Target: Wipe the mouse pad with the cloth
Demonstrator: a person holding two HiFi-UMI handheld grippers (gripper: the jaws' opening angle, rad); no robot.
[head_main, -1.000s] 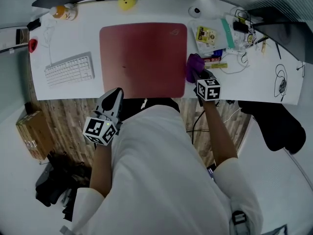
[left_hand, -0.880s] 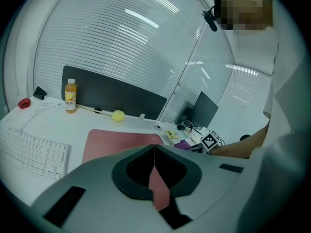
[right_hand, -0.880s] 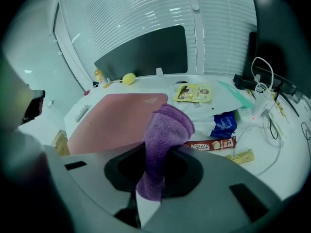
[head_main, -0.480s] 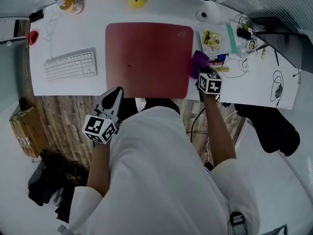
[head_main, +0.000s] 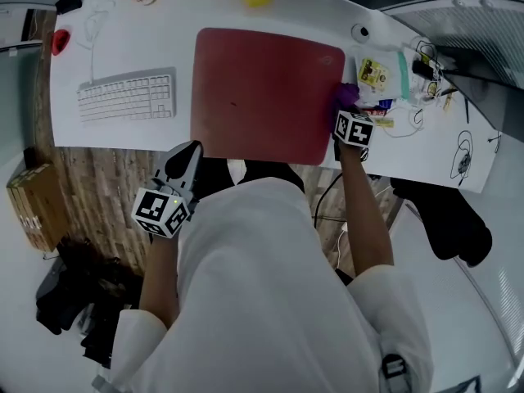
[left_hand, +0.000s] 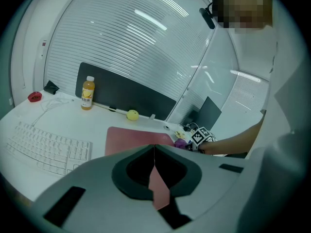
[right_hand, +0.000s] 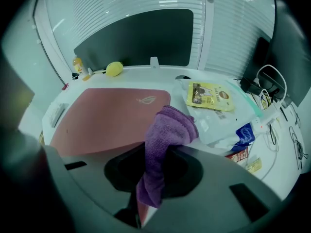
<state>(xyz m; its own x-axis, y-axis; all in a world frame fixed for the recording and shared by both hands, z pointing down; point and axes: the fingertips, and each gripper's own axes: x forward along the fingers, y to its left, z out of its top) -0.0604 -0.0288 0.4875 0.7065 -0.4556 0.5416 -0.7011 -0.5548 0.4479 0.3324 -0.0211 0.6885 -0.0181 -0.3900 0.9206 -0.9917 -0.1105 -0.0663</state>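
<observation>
Change from earlier frames: the cloth [right_hand: 165, 135] remains pinched in the right gripper [head_main: 349, 115] and remains at the mouse pad's right edge, now a little farther from the counter's near edge; the left gripper [left_hand: 154, 150] has stayed off the near edge.
Right gripper jaws: closed on the purple cloth, which hangs folded between them with its bunched upper end sticking out past the tips.
Left gripper jaws: pressed together, nothing between them.
Mouse pad [head_main: 266, 97]: red, flat on the white counter [head_main: 123, 47], midway along it and reaching the near edge.
Cloth position: just beside the pad's right edge; whether it touches the pad, cannot tell.
Bottle [left_hand: 87, 92]: upright near the far left corner, holds orange liquid.
Yellow packet [right_hand: 210, 95]: flat, right of the pad, towards the far edge; contents not visible.
Cardboard box [head_main: 33, 207]: on the floor off the counter's left end; contents not visible.
Keyboard [head_main: 127, 97]: white, left of the pad, apart from it.
</observation>
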